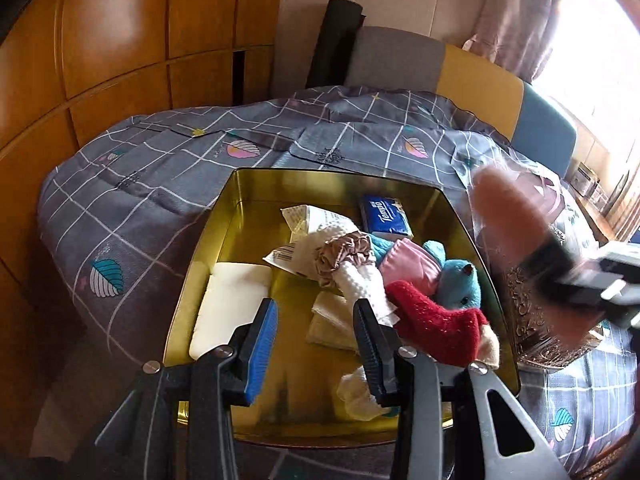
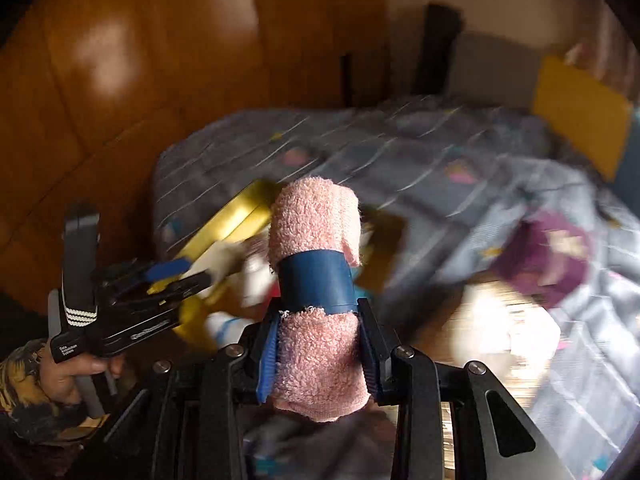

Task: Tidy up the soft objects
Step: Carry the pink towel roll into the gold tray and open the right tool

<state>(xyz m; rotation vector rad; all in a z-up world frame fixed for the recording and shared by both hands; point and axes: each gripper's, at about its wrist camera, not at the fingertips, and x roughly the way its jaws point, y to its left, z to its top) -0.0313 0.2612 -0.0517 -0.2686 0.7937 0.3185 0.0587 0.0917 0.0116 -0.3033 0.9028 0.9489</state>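
From the left wrist, one shallow gold metal tin (image 1: 224, 216) sits open on the grey grid-patterned bedspread (image 1: 132, 208). In it lie one blue Tempo tissue pack (image 1: 386, 216), one white foam block (image 1: 230, 304), one teal plush toy (image 1: 456, 284), one red fuzzy sock (image 1: 436, 322), one champagne satin scrunchie (image 1: 340, 256) round a white waffle cloth (image 1: 362, 280), and one pink pouch (image 1: 410, 266). The left gripper (image 1: 316, 344) hangs over the tin, jaws apart and empty. At right, blurred, the right gripper (image 1: 576, 280) carries a rolled pink terry towel (image 1: 504, 208) just beside the tin's right wall, above a copper embossed lid (image 1: 540, 320).

The right wrist alone shows the grip: the right gripper's (image 2: 318, 344) jaws are clamped on the towel (image 2: 316, 232), which wears one dark blue band (image 2: 316, 280). It also shows the hand (image 2: 68, 368) holding the left gripper (image 2: 188, 270), and one purple bundle (image 2: 544, 260). The tin (image 2: 236, 216) is smeared here.
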